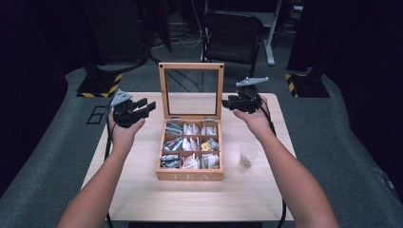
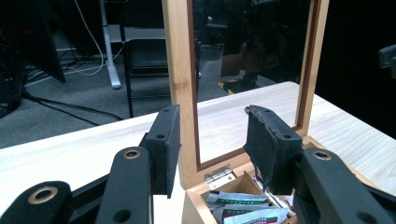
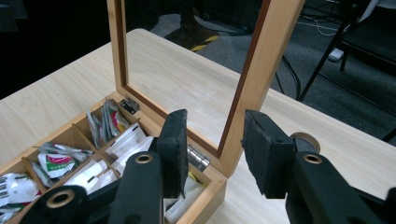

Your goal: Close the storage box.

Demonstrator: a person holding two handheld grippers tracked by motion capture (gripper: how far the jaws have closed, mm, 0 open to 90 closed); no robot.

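A wooden tea box [image 1: 190,175] stands mid-table with its glass-paned lid [image 1: 191,66] upright. Its compartments hold several tea bags [image 1: 190,143]. My left gripper [image 1: 148,105] hovers just left of the lid, jaws open and empty. In the left gripper view the lid's side post [image 2: 180,70] rises just beyond the gap of the left gripper [image 2: 212,116], with tea bags [image 2: 243,210] below. My right gripper [image 1: 227,102] is open at the lid's right edge. In the right gripper view the right gripper [image 3: 215,116] faces the lid's post [image 3: 261,60], untouched by the pads.
A clear plastic cup [image 1: 248,153] stands on the table [image 1: 142,190] right of the box, under my right forearm. A dark folding chair [image 1: 233,35] sits behind the table. Grey floor and dark stands surround the table.
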